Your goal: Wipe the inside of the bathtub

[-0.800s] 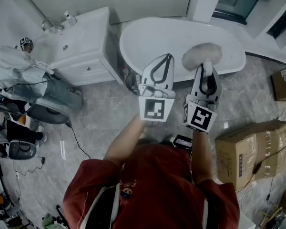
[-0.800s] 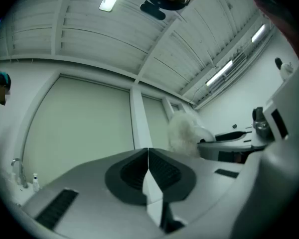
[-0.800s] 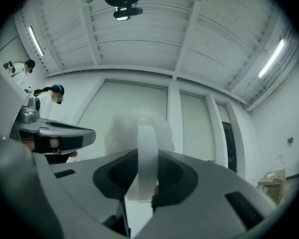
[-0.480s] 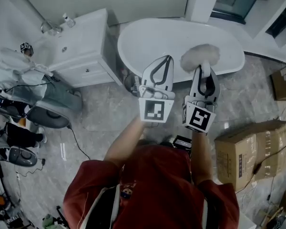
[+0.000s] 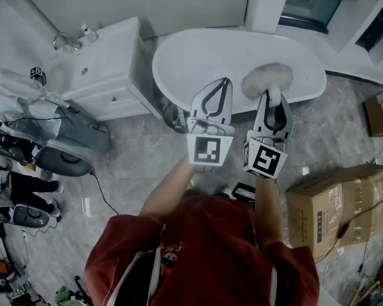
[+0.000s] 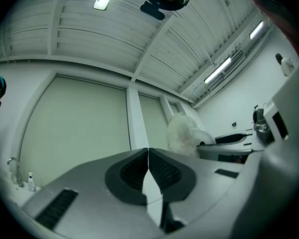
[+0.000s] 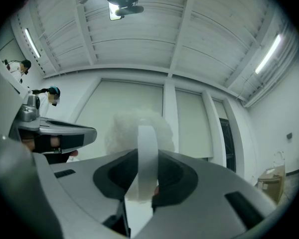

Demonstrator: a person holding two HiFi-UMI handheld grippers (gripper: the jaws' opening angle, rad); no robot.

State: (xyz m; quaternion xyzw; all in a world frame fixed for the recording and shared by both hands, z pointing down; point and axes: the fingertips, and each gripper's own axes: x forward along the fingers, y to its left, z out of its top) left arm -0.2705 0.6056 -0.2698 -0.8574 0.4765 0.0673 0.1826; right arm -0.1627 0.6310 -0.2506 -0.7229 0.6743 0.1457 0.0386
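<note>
A white oval bathtub (image 5: 198, 50) stands on the floor ahead of me in the head view. My right gripper (image 5: 272, 94) is shut on the flat white handle (image 7: 146, 153) of a fluffy white duster (image 5: 266, 78), whose head is raised in front of the tub's near rim. In the right gripper view the duster (image 7: 134, 128) rises just past the jaws. My left gripper (image 5: 225, 81) is held up beside it, shut with nothing between its jaws. From the left gripper view, the duster (image 6: 184, 133) and the right gripper (image 6: 229, 143) show off to the right.
A white vanity with a sink and tap (image 5: 92, 65) stands left of the tub. Cardboard boxes (image 5: 335, 203) sit on the floor at the right. A chair with clothes (image 5: 45, 132) and cables lie at the left. A white column (image 5: 265, 5) rises behind the tub.
Both grippers have stayed together at about the same height. The scene has slid slightly down and left in view, so the tub sits a little lower in the frame.
</note>
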